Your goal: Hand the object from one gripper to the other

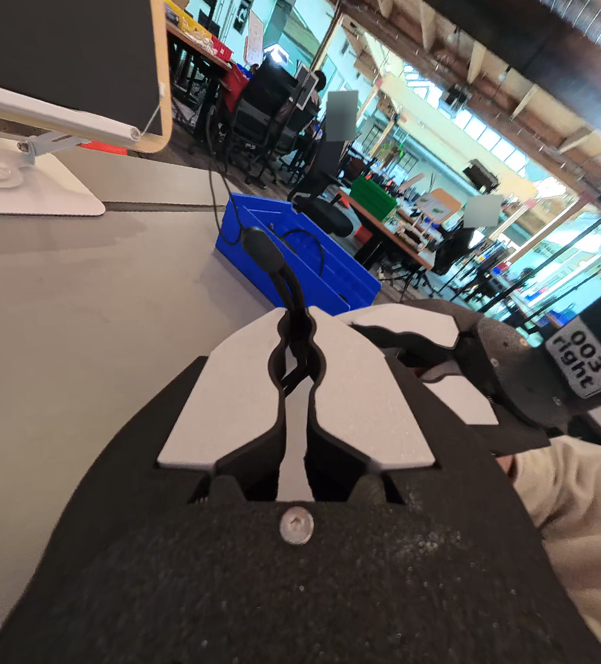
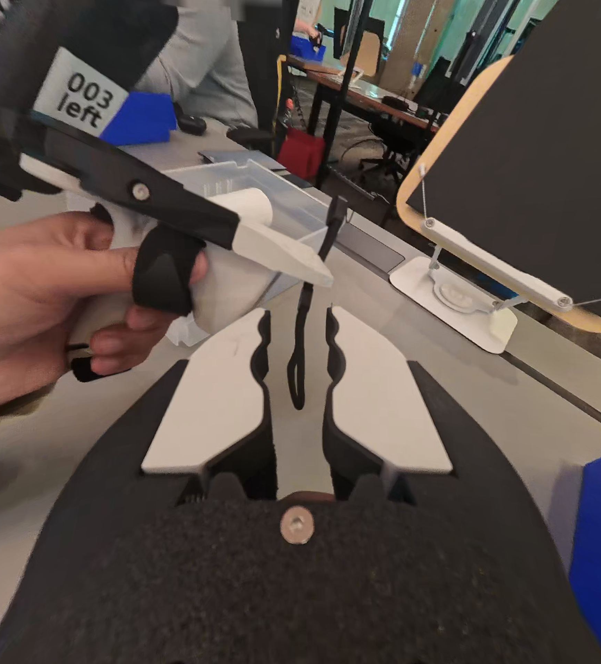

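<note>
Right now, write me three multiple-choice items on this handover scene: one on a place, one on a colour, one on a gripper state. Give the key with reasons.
1. Where does the black cord's loop hang?
A. between the right gripper's fingers
B. inside the bin
C. flat on the table

2. What colour is the bin beyond the left gripper?
A. red
B. blue
C. yellow

3. What state is the left gripper in?
A. wide open, empty
B. out of view
C. shut on the cord

Key: 1 A, the right wrist view shows the loop dangling in the gap, apparently touching neither finger. 2 B, the left wrist view shows a blue bin on the grey table. 3 C, its fingers pinch the cord near their tips.
</note>
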The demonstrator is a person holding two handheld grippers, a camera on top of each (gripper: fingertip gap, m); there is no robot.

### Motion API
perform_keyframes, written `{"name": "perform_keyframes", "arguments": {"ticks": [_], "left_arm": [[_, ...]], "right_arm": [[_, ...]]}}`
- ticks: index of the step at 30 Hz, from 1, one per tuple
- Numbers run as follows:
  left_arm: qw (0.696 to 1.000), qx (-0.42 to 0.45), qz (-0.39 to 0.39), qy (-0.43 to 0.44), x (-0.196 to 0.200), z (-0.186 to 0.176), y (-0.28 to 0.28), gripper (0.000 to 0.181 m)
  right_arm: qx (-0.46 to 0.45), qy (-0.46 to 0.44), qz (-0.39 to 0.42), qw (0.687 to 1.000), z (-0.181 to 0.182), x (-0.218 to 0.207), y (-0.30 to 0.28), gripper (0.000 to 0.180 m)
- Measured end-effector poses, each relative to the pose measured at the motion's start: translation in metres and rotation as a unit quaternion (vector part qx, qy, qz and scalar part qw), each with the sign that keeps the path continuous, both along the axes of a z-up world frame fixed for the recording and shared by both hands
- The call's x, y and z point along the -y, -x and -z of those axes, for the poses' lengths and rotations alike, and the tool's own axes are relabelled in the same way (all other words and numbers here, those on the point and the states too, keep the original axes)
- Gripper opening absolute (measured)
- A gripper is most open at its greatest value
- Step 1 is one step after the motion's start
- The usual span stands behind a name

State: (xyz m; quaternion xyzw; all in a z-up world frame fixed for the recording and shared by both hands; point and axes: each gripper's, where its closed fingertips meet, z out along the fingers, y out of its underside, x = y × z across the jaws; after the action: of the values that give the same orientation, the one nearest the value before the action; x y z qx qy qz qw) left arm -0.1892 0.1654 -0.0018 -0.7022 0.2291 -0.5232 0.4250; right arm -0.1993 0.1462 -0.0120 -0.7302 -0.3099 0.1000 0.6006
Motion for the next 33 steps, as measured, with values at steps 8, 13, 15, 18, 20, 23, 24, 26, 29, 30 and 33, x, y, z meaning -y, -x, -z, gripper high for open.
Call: {"name": "perform_keyframes", "arguments": {"ticks": [8, 13, 15, 18, 20, 23, 24, 26, 29, 30, 33], "left_arm": [[0.994, -0.073, 0.008, -0.080, 0.014, -0.002, -0.018, 0.006], [0.991, -0.099, 0.009, -0.088, 0.014, 0.002, -0.018, 0.006], [0.992, -0.097, 0.012, -0.078, 0.014, 0.004, -0.017, 0.006], [0.996, -0.074, 0.014, -0.054, 0.015, 0.005, -0.015, 0.014], [0.996, -0.063, -0.020, -0.067, 0.014, 0.005, -0.005, 0.028], [0.988, -0.063, -0.083, -0.110, 0.022, 0.019, 0.020, 0.028], [0.985, -0.068, -0.100, -0.121, 0.029, 0.029, 0.027, 0.028], [0.979, -0.097, -0.126, -0.124, 0.044, 0.058, 0.037, 0.030], [0.980, -0.128, -0.127, -0.079, 0.064, 0.079, 0.043, 0.048], [0.981, -0.122, -0.126, -0.077, 0.068, 0.077, 0.045, 0.048], [0.983, -0.107, -0.123, -0.080, 0.071, 0.074, 0.050, 0.046]], "right_arm": [[-0.017, 0.030, 0.012, 0.999, 0.005, -0.005, -0.011, 0.012], [0.002, 0.031, 0.012, 0.999, 0.009, -0.005, -0.011, 0.006], [0.004, 0.035, 0.011, 0.999, 0.012, -0.005, -0.010, 0.006], [0.016, 0.032, 0.013, 0.999, 0.015, -0.006, -0.012, 0.006], [0.023, 0.032, 0.016, 0.999, 0.016, -0.008, -0.015, 0.006], [0.028, 0.032, 0.024, 0.999, 0.017, -0.012, -0.024, 0.006], [0.024, 0.034, 0.026, 0.999, 0.017, -0.013, -0.027, 0.006], [0.021, 0.037, 0.029, 0.999, 0.017, -0.016, -0.034, 0.006], [0.026, 0.034, 0.041, 0.998, 0.010, -0.026, -0.052, 0.006], [0.030, 0.026, 0.057, 0.998, 0.000, -0.032, -0.068, 0.006], [-0.003, 0.016, 0.122, 0.992, -0.043, -0.056, -0.147, 0.006]]}}
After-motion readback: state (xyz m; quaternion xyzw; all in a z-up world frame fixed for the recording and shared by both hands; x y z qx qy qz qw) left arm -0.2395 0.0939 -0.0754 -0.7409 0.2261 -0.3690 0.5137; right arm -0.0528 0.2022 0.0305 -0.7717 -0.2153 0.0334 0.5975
